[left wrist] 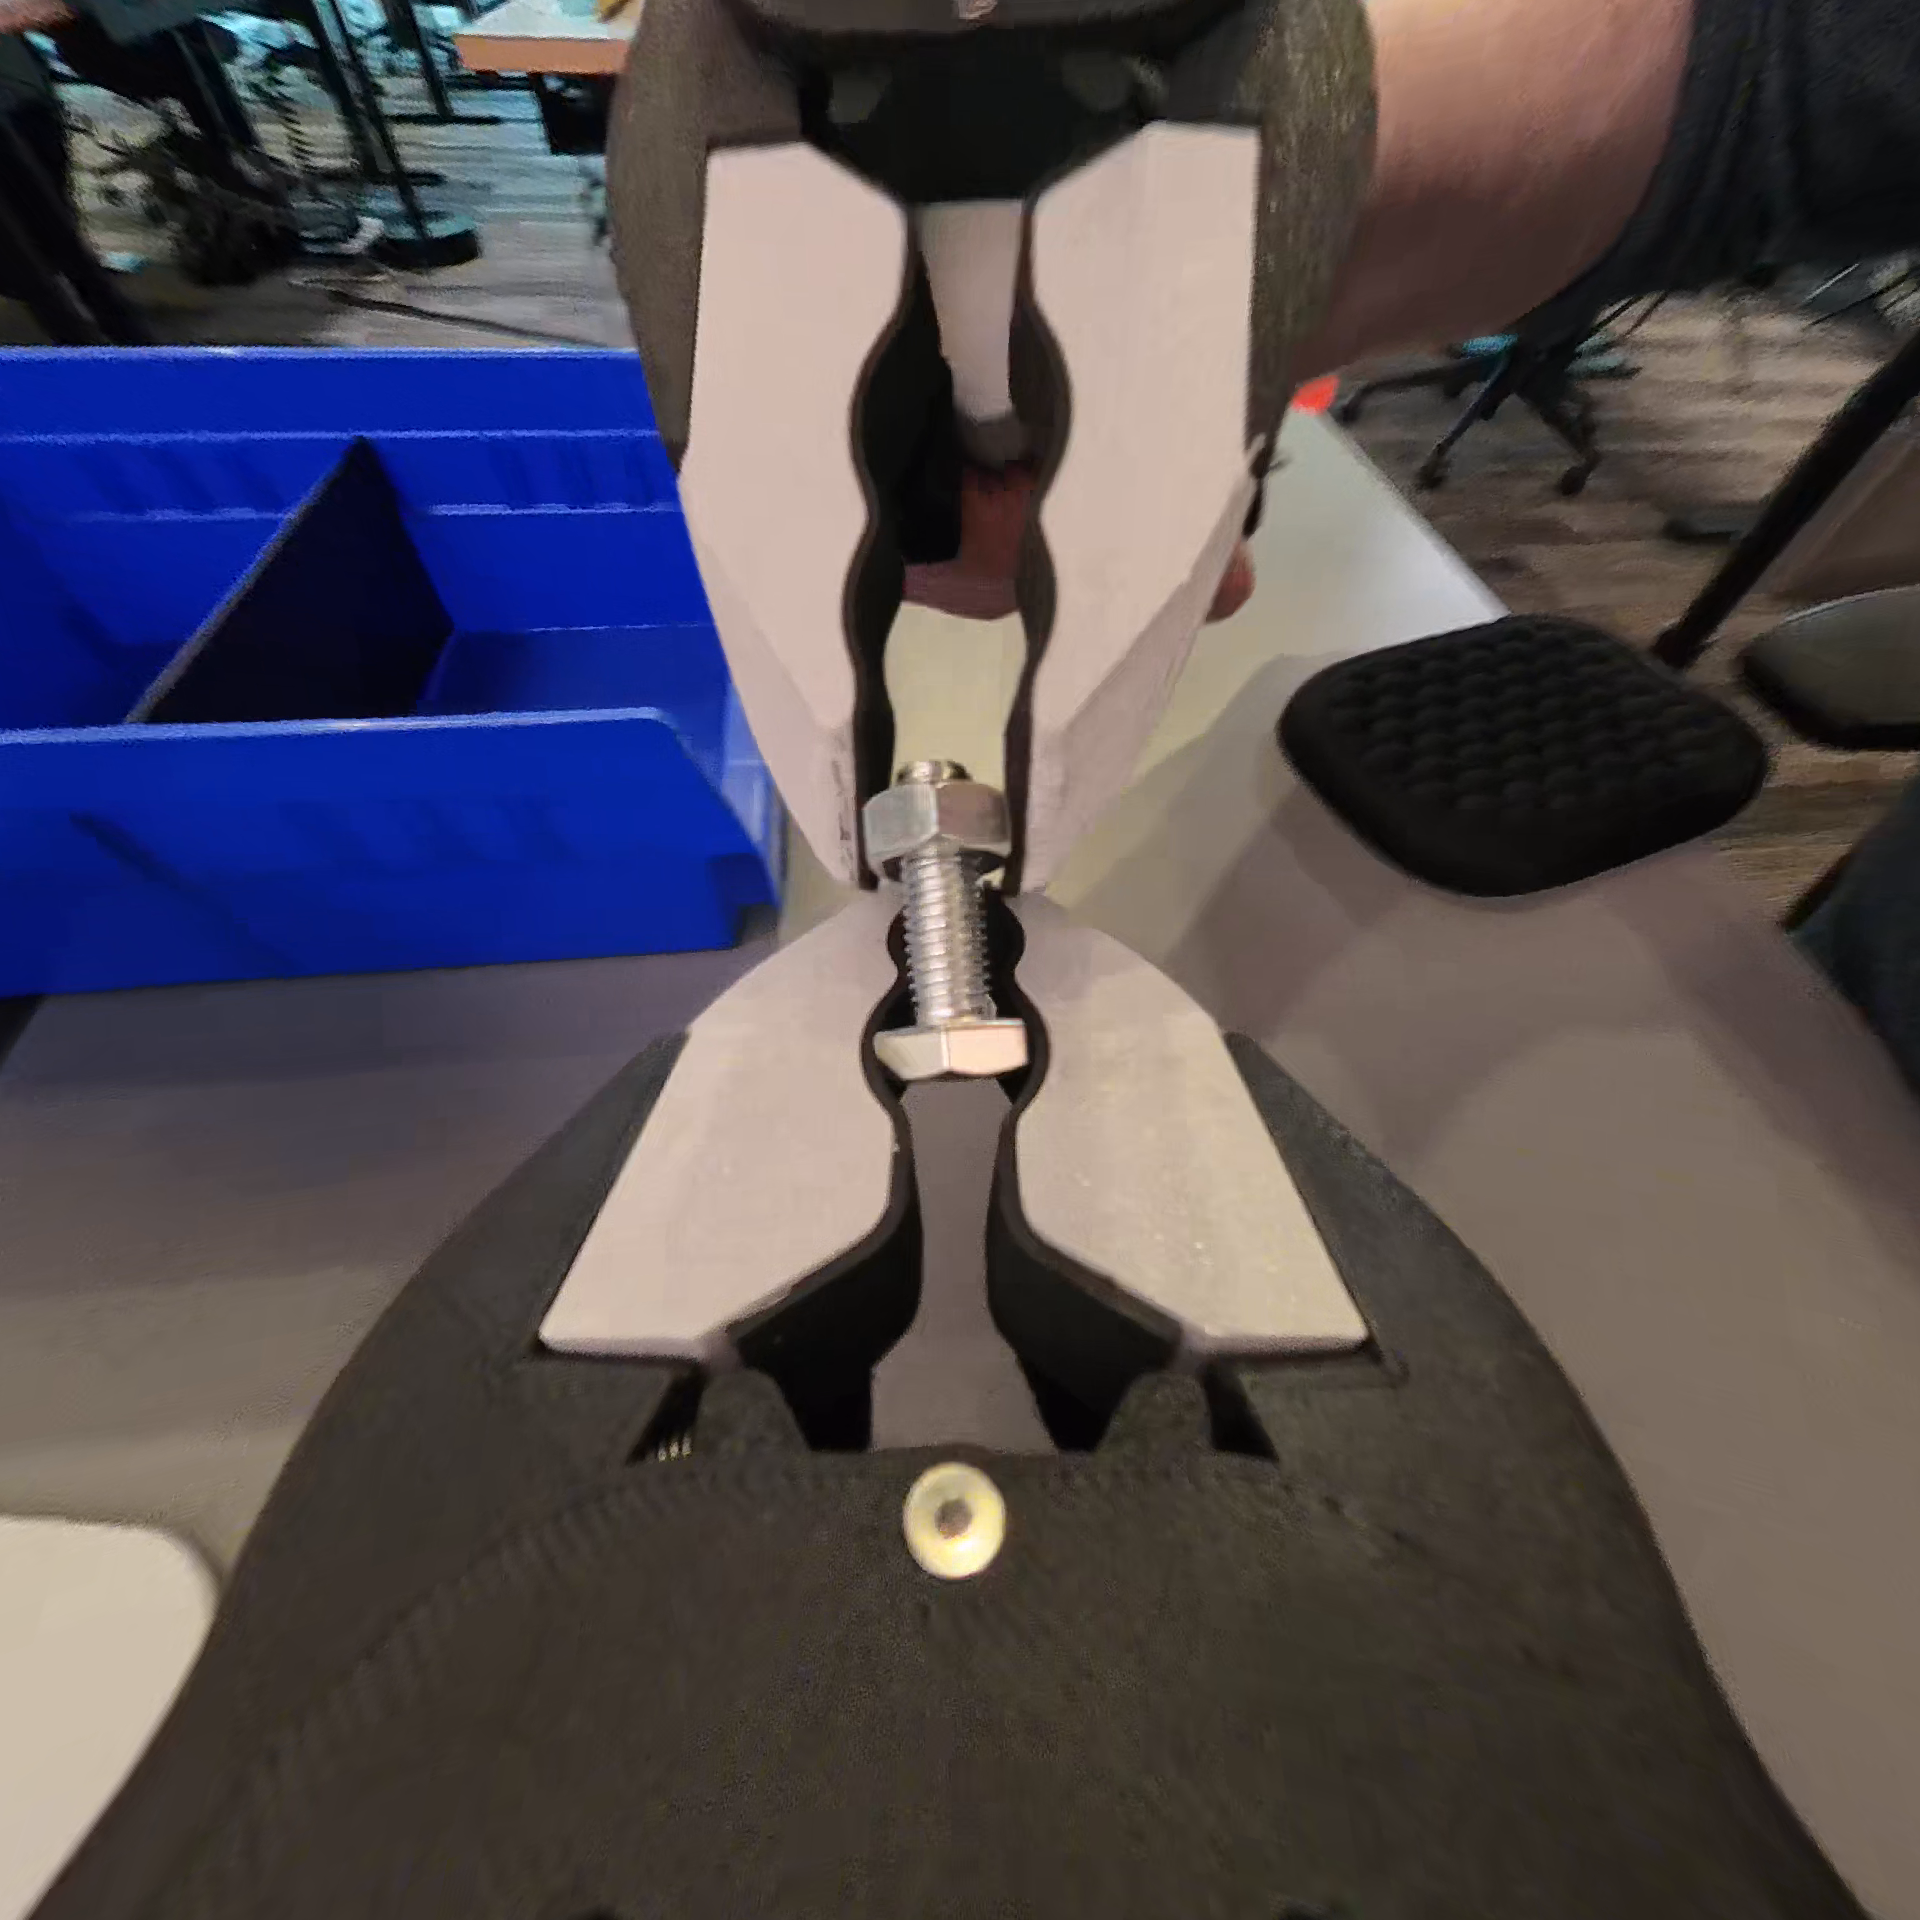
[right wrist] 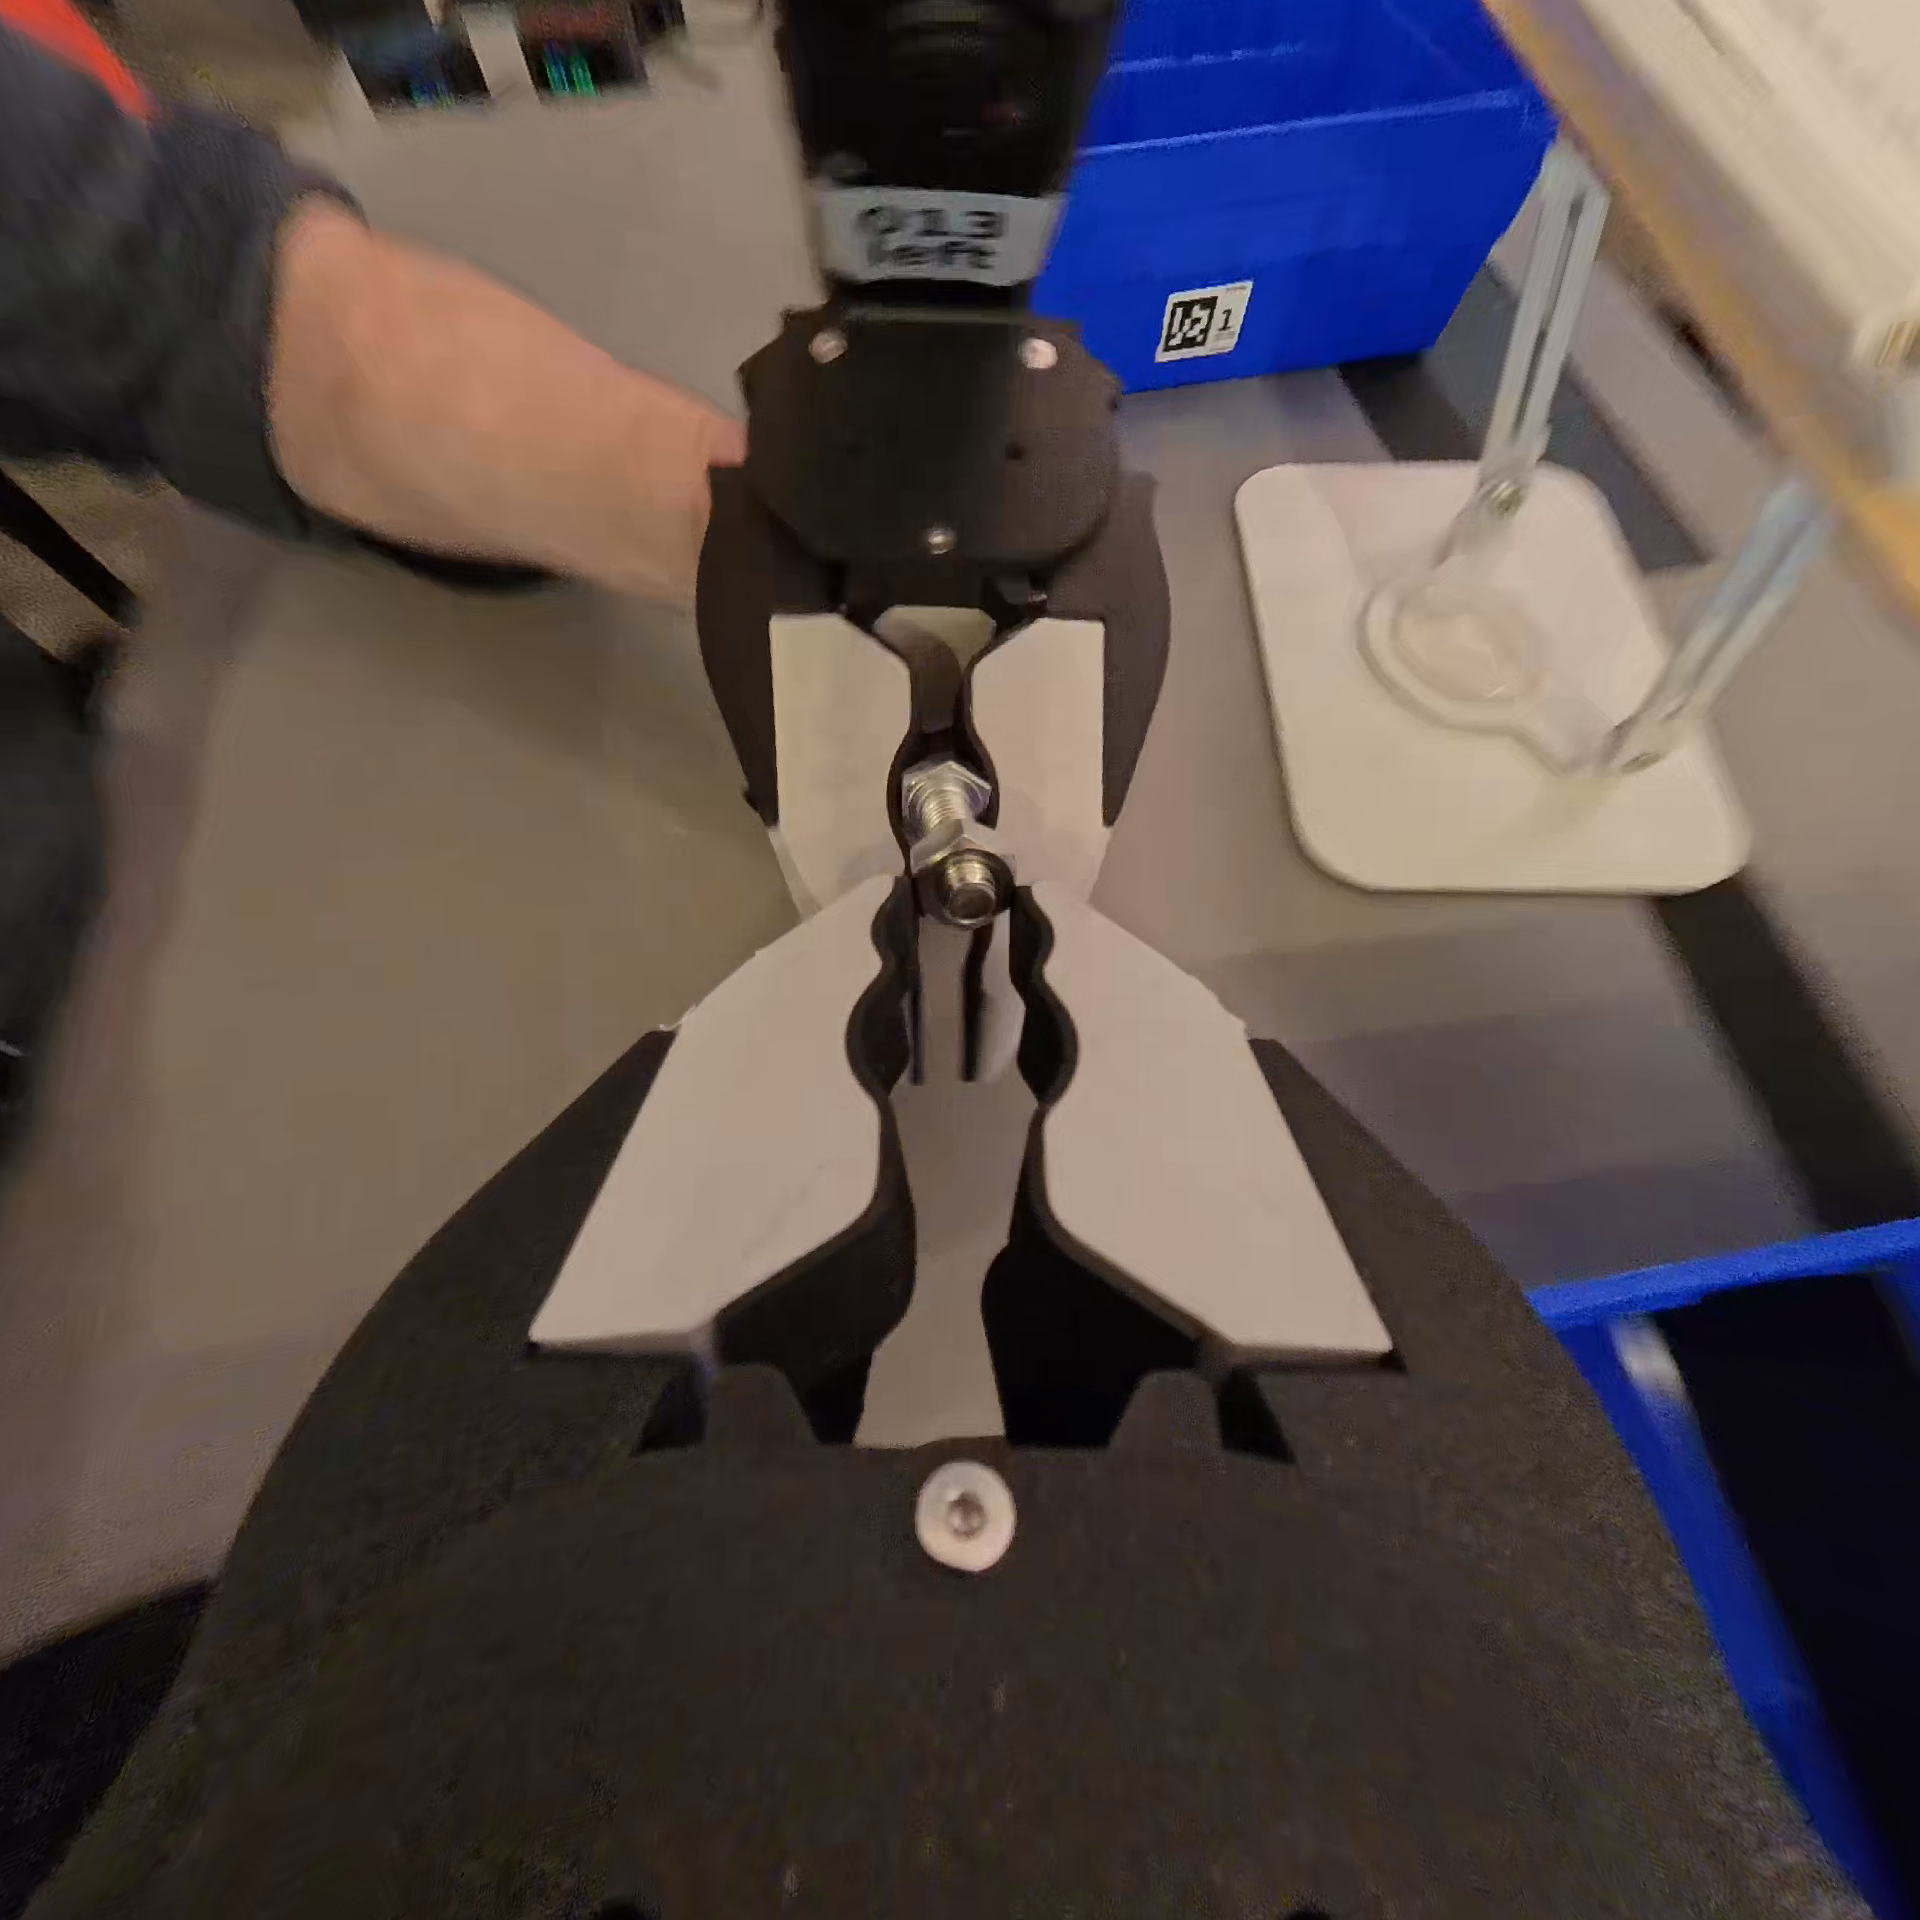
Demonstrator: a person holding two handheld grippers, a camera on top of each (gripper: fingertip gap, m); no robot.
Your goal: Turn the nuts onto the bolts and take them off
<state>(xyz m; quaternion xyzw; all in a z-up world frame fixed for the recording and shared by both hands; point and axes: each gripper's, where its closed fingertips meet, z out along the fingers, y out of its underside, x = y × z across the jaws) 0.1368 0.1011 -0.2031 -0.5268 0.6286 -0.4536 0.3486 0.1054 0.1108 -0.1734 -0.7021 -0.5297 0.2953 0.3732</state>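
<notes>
The step in hand looks like turning the silver hexagonal steel nut (left wrist: 933,827) along the shiny threaded steel bolt (left wrist: 943,961), though the pictures cannot say whether it is going on or coming off. To do it well, both tools should stay on one straight line with the bolt's axis, the one holding the bolt kept steady while the other twists about that axis in short turns, regripping the flats squarely each time; any tilt risks binding the thread or letting the nut slip from the pads.

The left gripper (left wrist: 945,966), black-bodied with pale grey fingers, has its jaws closed on the bolt, the hexagonal head seated in a scallop of the pads and the shank running forward past the tips. The right gripper (right wrist: 961,894), facing it tip to tip, has its jaws clamped on the nut, which sits near the bolt's free end with a little thread poking beyond. The whole assembly hangs in the air above the grey tabletop (left wrist: 1455,1195), to the right of the blue plastic bin (left wrist: 343,831).
</notes>
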